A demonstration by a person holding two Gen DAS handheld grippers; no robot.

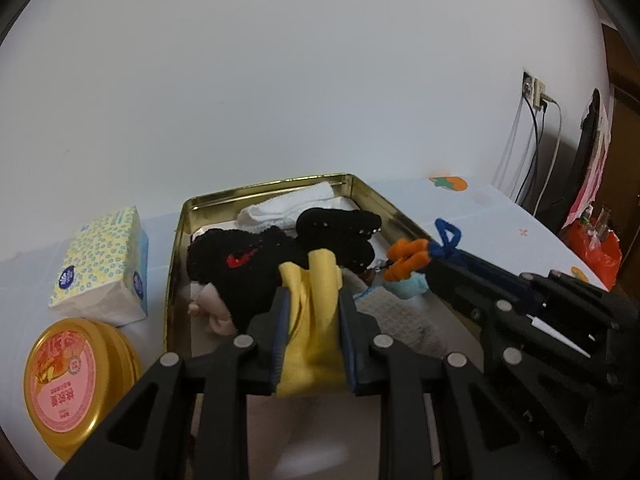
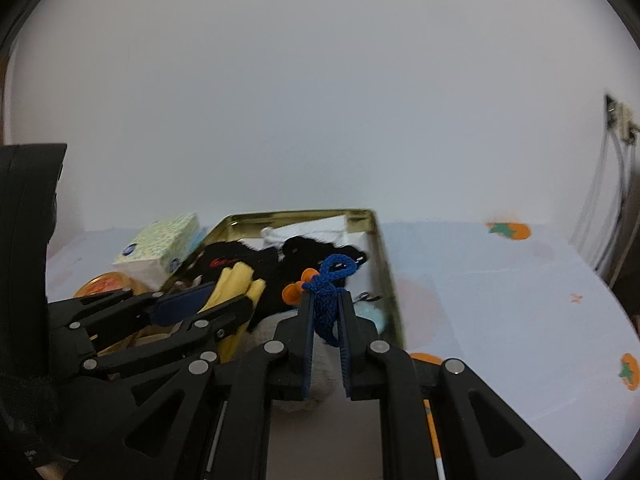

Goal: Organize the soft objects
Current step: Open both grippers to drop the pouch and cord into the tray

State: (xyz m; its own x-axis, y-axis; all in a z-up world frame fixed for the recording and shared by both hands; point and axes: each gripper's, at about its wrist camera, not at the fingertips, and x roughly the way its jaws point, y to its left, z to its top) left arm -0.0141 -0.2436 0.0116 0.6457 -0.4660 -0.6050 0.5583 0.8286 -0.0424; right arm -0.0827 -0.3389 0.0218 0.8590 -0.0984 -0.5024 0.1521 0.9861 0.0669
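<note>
- A round yellow tin (image 1: 76, 384) left of the gold tray carries a pink lid label with Chinese characters, seen upside down and too small to read.
- The tissue pack (image 1: 100, 264) beside it bears round blue logos; their lettering cannot be made out.
- A red mark sits on the black knitted item (image 1: 240, 264); no words are legible on it.

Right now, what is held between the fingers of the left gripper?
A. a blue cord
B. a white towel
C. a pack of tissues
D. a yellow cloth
D: the left gripper is shut on the yellow cloth, which bunches between its two fingers above the gold tin.
</note>
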